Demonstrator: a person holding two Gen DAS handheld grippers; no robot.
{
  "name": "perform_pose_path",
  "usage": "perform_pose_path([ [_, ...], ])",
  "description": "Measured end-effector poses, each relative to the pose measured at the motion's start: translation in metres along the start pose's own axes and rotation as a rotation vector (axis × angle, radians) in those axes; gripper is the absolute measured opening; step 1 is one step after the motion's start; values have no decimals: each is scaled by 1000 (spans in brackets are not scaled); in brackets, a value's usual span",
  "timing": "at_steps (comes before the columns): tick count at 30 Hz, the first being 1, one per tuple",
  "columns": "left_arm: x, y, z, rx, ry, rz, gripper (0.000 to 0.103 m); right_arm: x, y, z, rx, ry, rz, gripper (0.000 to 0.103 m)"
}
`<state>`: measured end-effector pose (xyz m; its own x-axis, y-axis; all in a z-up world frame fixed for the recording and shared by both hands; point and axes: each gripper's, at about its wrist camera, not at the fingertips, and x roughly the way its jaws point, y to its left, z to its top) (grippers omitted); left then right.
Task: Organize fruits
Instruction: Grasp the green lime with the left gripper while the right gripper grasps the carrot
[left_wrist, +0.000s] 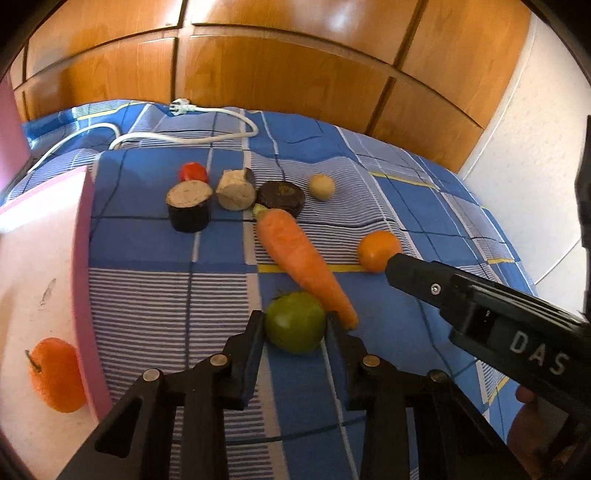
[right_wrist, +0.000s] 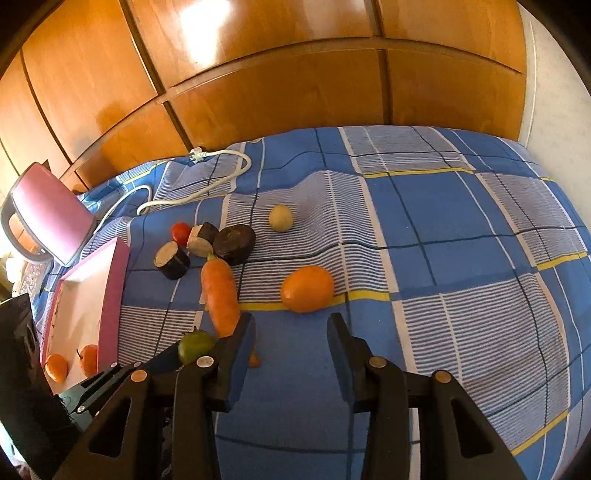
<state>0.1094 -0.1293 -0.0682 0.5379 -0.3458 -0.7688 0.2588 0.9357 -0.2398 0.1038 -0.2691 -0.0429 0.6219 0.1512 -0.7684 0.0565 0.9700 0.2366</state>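
While the right gripper (right_wrist: 291, 332) gapes, the left gripper (left_wrist: 295, 325) pinches (snugly) the green tomato (left_wrist: 294, 326).

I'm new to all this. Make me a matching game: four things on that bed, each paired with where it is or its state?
Things:
1. green tomato
2. big orange
3. carrot
4. small oranges

Places:
a. inside the pink box
b. between the left gripper fingers
c. ahead of the open right gripper
d. lying beside the green tomato

Pairs: 1-b, 2-c, 3-d, 4-a

green tomato (left_wrist: 294, 326) between tongs, orange (left_wrist: 378, 250) on bedspread
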Motion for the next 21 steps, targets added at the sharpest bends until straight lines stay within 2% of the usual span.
perform_pose_path([
  [7, -16, 18, 4, -59, -39, 75, 33, 16, 19, 8, -51, 22, 67, 41],
  [12, -23, 30, 7, -88, -52, 96, 33, 32, 35, 15, -81, 51, 111, 41],
  [19, -23, 38, 6, -102, -50, 107, 33, 60, 44, 24, -106, 101, 131, 40],
  [21, -23, 39, 6, -100, -48, 108, 33, 69, 48, 24, -124, 117, 127, 36],
])
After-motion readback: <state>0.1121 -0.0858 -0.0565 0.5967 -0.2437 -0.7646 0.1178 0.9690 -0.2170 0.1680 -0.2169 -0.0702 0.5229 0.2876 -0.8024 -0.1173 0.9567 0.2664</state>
